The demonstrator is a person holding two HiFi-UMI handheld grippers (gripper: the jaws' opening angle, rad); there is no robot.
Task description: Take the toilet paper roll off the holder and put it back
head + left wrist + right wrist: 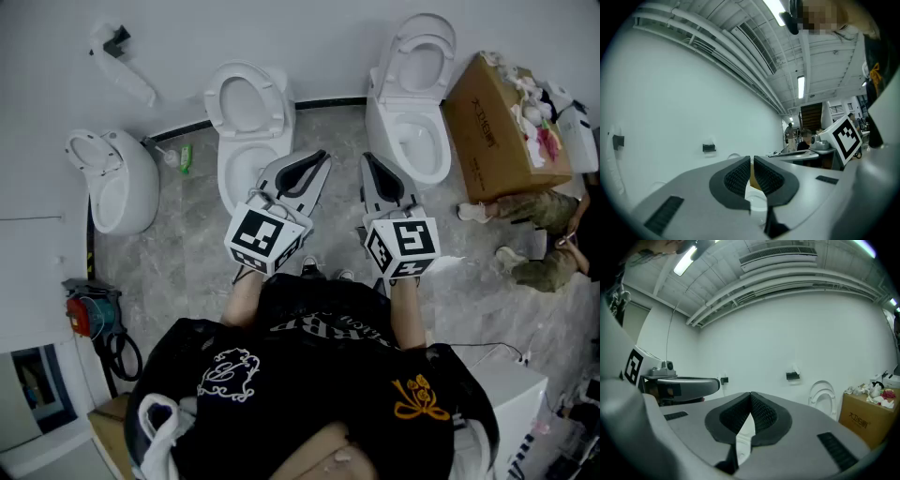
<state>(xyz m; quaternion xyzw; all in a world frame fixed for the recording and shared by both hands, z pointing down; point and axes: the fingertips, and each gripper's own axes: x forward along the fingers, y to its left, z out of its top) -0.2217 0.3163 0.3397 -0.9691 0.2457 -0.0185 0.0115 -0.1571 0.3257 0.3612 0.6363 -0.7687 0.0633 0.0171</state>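
Note:
On the white wall at upper left a small black holder (117,40) sticks out, with a white bar (131,80) slanting below it. The same kind of black wall holder (792,375) appears in the right gripper view, and another holder (708,147) in the left gripper view. I cannot make out a toilet paper roll for certain. My left gripper (322,156) and right gripper (366,157) are held side by side over the floor, aimed at the toilets. The right gripper (750,393) has its tips touching and holds nothing. The left gripper (751,159) shows only a thin slit and is empty.
Two white toilets (246,122) (417,103) stand against the wall ahead, a third toilet (112,178) at left. A cardboard box (497,127) full of rags sits at right, with a person (544,239) crouched beside it. A green bottle (186,157) and a red tool (89,314) lie on the floor.

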